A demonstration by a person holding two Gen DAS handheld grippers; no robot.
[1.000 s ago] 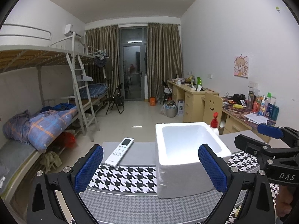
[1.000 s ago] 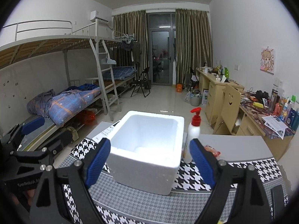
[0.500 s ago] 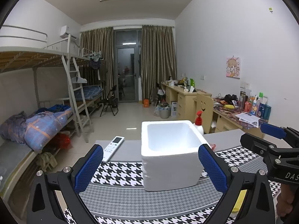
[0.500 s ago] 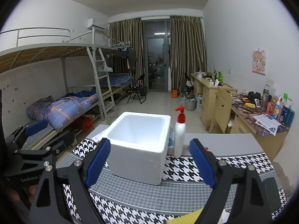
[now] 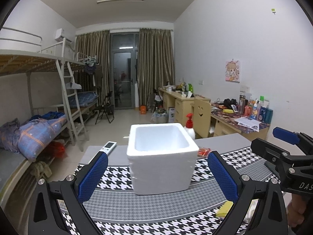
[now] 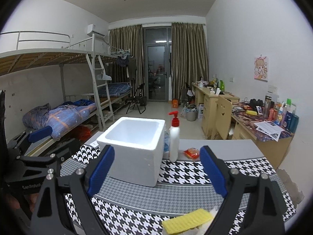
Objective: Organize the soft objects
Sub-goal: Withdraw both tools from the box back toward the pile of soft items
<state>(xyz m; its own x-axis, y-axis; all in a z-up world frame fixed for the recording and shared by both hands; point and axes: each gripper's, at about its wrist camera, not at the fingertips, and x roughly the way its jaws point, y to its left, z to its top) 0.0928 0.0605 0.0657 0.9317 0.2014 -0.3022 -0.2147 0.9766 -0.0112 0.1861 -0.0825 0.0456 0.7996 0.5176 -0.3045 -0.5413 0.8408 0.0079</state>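
Observation:
An empty white foam box [image 5: 161, 157] stands on the houndstooth table cloth [image 5: 117, 178]; it also shows in the right wrist view [image 6: 133, 150]. A yellow sponge [image 6: 187, 222] lies on white soft cloth [image 6: 203, 229] at the near table edge, below my right gripper [image 6: 156, 174]. A corner of the sponge [image 5: 225, 209] shows in the left wrist view. My left gripper [image 5: 156, 176] is open and empty, held back from the box. My right gripper is open and empty too.
A white pump bottle [image 6: 174, 137] with a red top stands right of the box. A red snack packet [image 6: 191, 152] lies beside it. A remote control [image 5: 109, 146] lies left of the box. Bunk beds [image 6: 58, 105] stand left, desks [image 6: 213, 101] right.
Both grippers have drawn back from the box, so it looks smaller and farther. The yellow sponge and white cloth have come into view at the bottom. Both jaws stay open.

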